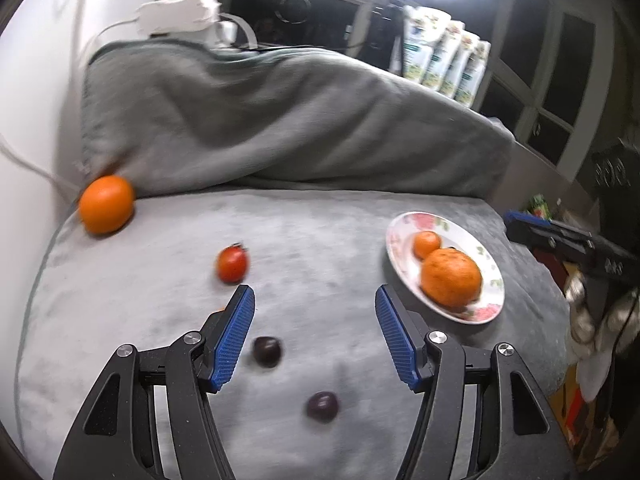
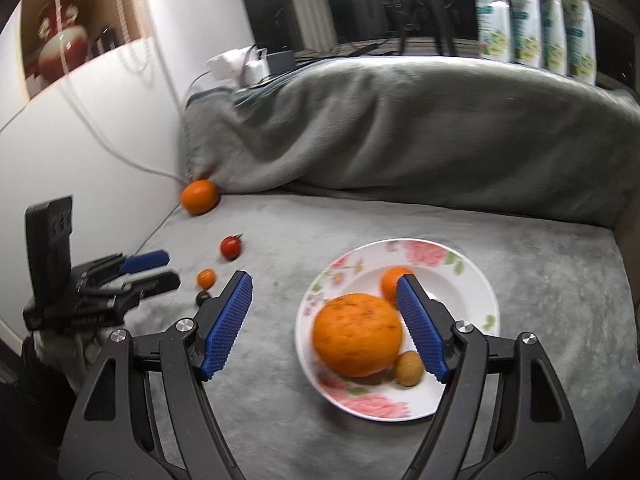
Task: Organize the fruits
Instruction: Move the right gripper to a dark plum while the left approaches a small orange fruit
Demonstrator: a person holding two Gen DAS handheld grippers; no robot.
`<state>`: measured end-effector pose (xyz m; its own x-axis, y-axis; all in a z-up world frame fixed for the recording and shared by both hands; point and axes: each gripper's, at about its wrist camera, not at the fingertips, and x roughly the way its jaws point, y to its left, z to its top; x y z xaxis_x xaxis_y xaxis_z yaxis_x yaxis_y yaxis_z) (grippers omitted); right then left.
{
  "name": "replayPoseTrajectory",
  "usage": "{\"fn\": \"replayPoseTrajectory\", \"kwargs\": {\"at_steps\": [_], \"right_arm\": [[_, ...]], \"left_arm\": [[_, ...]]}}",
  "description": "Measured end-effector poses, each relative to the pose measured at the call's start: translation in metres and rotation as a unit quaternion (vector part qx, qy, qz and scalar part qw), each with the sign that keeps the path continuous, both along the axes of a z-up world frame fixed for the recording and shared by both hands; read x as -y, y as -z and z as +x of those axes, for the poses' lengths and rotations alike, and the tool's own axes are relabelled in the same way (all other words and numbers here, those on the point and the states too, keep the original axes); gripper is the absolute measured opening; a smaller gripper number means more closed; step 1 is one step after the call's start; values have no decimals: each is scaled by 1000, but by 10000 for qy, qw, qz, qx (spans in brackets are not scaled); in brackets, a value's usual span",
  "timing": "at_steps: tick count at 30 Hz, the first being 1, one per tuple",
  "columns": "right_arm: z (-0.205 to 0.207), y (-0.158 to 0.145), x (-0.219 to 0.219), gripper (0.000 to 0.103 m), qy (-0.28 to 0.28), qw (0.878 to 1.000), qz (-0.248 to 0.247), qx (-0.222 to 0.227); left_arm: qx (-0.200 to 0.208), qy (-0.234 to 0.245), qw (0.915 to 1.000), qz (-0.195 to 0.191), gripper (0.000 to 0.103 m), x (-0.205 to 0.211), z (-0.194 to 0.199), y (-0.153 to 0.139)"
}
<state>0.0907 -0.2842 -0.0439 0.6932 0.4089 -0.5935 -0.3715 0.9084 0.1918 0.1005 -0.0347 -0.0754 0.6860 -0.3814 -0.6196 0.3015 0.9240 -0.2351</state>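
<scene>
A floral plate [image 2: 472, 280] [image 1: 400, 232] on the grey cushion holds a large orange [image 2: 357, 334] [image 1: 451, 278], a small orange [image 2: 390, 282] [image 1: 426, 243] and a small brown fruit [image 2: 409, 368]. My right gripper [image 2: 324, 292] is open and empty above the plate's left side. My left gripper [image 1: 315, 300] [image 2: 152, 268] is open and empty over the cushion. Loose on the cushion lie an orange [image 1: 106, 204] [image 2: 200, 197], a red tomato [image 1: 232, 265] [image 2: 231, 247], a tiny orange fruit [image 2: 206, 278] and two dark fruits [image 1: 267, 352] [image 1: 322, 406].
A grey blanket [image 1: 280, 120] is heaped at the back of the cushion. A white wall [image 2: 80, 152] with a cable runs along the left. Several packets [image 2: 532, 16] stand behind the blanket. The cushion drops off at its right edge [image 1: 556, 320].
</scene>
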Motion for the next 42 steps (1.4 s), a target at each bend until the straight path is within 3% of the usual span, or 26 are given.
{"fn": "replayPoseTrajectory", "kwargs": {"at_steps": [4,11,19,25,28,35,42], "right_arm": [[-4,5,-21,77,-296,9995,-100,-50],[-14,16,-58,77,-688,9970,-342,-83],[-21,31,-91,76,-1018,9927,-634,-161],[-22,45,-110,69,-1244,9887,-774,-315],[-22,52,-118,60,-1366,9864,-803,-429],[-19,70,-135,49,-1604,9810,-861,-677],[-18,82,-146,47,-1726,9778,-868,-808]], "left_arm": [[-145,-177,9996,-150,59,-20,5,8],[-517,-309,9971,-473,43,-44,16,31],[-662,-385,9957,-522,42,-54,24,40],[-734,-392,9952,-510,42,-57,28,45],[-800,-344,9949,-504,42,-56,31,48],[-925,-279,9938,-543,34,-50,41,54],[-1008,-251,9934,-489,34,-45,48,59]]}}
